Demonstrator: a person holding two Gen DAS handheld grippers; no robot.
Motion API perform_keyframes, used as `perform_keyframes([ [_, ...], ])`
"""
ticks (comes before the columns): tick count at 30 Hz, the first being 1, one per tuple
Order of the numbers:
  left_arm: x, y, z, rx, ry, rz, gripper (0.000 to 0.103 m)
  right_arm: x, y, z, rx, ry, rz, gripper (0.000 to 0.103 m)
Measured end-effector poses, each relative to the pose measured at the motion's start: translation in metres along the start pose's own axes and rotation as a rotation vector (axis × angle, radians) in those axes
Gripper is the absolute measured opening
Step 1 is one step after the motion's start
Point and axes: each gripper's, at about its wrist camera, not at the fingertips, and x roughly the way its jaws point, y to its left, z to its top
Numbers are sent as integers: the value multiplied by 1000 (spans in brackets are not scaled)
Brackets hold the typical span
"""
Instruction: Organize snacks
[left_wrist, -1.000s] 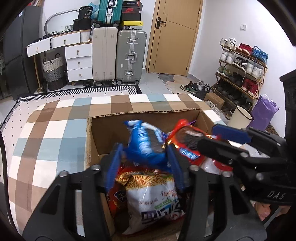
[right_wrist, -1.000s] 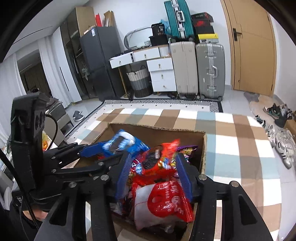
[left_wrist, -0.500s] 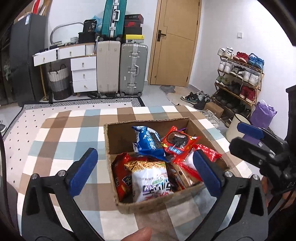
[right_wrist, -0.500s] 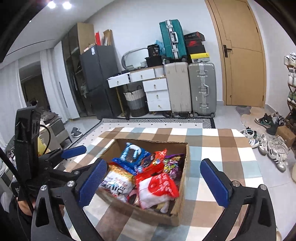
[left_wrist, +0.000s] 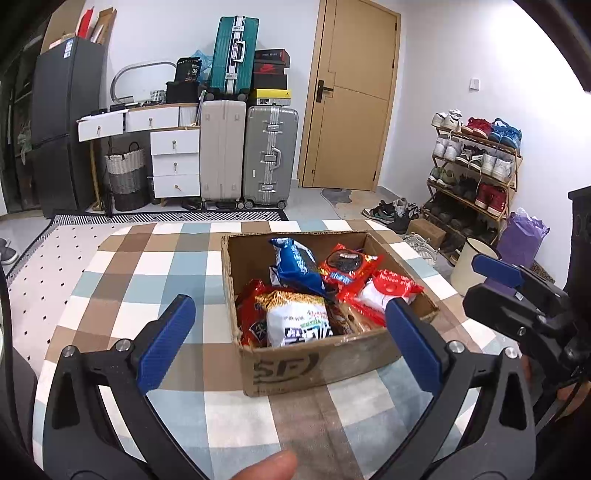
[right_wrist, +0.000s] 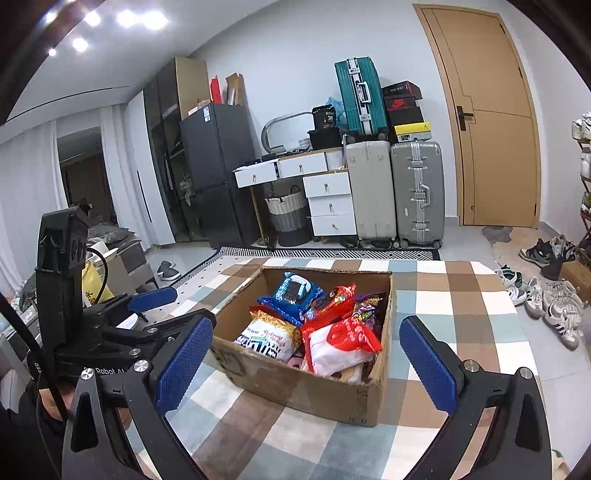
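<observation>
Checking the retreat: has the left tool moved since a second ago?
Yes. The left tool has pulled back from the brown cardboard box, jaws just opened and empty; earlier it reached inside among the snacks.

Cardboard box (right_wrist: 310, 384) of snack packets (right_wrist: 341, 341) on checked cloth (right_wrist: 454, 295), right gripper (right_wrist: 306, 360) jaws wide, empty

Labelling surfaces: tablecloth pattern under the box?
Brown, blue and white checks on the tablecloth; right wrist view.

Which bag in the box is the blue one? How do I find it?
Find the cardboard box on the checked tablecloth. The blue bag stands at the back. It's the only blue one; its neighbours are red or white.
</observation>
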Motion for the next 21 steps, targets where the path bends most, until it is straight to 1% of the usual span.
perform_keyframes([
  [4, -11, -1, -14, 4, -17, 5, 102, -9, 3, -15, -28, -40, -13, 103],
  [8, -18, -1, -29, 6, -51, 11, 102, -12, 4, -31, -46, -50, -24, 103],
  [12, -23, 0, -45, 19, -66, 24, 102, -14, 5, -46, -58, -47, -40, 103],
  [16, -25, 3, -57, 6, -88, 41, 102, -17, 7, -58, -68, -65, -52, 103],
  [21, -29, 8, -70, -6, -139, 59, 102, -18, 5, -68, -68, -86, -40, 103],
])
